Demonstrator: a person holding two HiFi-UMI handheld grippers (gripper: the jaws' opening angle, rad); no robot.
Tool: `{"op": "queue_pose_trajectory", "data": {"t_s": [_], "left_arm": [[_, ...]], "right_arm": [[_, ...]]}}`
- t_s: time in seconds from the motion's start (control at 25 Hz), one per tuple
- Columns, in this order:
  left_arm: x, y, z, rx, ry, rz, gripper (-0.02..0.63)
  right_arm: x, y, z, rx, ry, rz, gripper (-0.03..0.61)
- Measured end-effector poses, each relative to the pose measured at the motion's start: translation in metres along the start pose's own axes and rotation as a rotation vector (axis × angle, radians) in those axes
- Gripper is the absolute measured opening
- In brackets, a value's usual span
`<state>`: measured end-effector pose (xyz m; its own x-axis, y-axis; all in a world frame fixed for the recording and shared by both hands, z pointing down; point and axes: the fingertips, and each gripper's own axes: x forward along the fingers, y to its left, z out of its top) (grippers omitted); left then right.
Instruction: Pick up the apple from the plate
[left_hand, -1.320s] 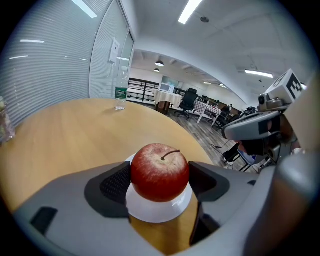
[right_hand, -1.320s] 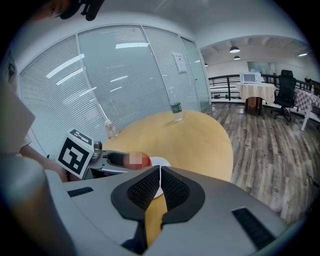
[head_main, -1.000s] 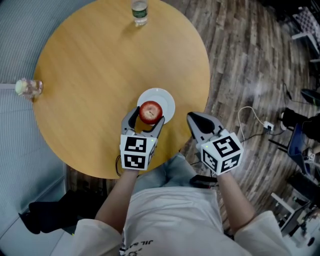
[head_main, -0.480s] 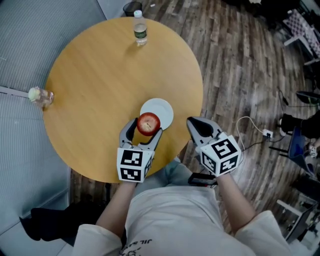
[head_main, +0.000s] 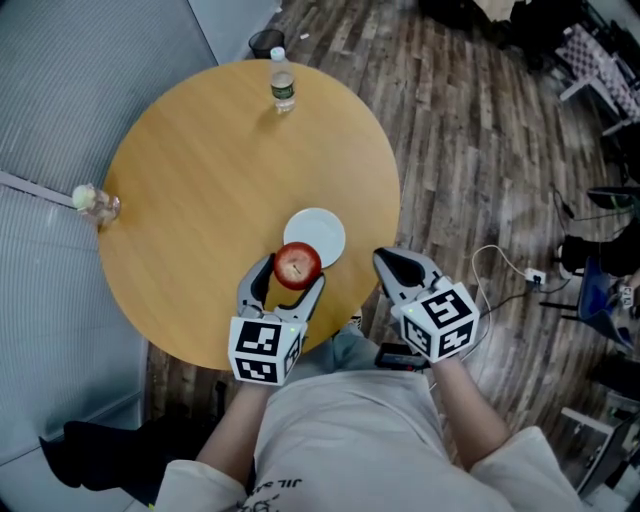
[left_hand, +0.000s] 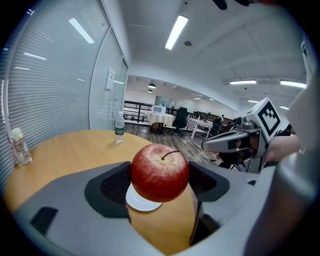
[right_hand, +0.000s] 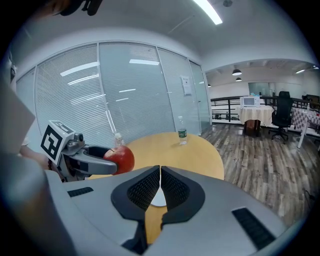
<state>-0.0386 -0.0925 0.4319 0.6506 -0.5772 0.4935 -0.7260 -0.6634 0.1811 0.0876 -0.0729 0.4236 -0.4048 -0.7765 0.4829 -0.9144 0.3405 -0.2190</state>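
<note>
L gripper (head_main: 289, 275) is clamped on the apple (left_hand: 160, 172), one pad on each side at its widest part w/ the stem up. That's prob the safest hold on sth round and smooth, so it can't roll out. The apple hangs in the air, not on the plate (head_main: 322, 228). From the L gripper view the white plate sits lower down on the table (head_main: 200, 190), past the fruit, so I'd say the pick is as good as done. My L forearm reaches fwd over the near table edge, marker cube toward me, jaws pointing away, roughly level. R gripper (right_hand: 159, 185) is idle, jaws shut tight on nothing. It's off the table's near-right edge, above the floor, aimed fwd and well out of the L's way. The bottle (head_main: 282, 84) at the far rim isn't involved.
</note>
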Motion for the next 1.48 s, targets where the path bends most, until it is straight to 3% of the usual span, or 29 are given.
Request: {"op": "queue_pose_trajectory", "data": {"t_s": [1.48], "left_arm": [[-0.018,-0.017,0.003,-0.016,-0.011,0.015,0.365]], "right_arm": [[0.000,0.011,0.012,-0.047,-0.024,0.065,0.031]]}}
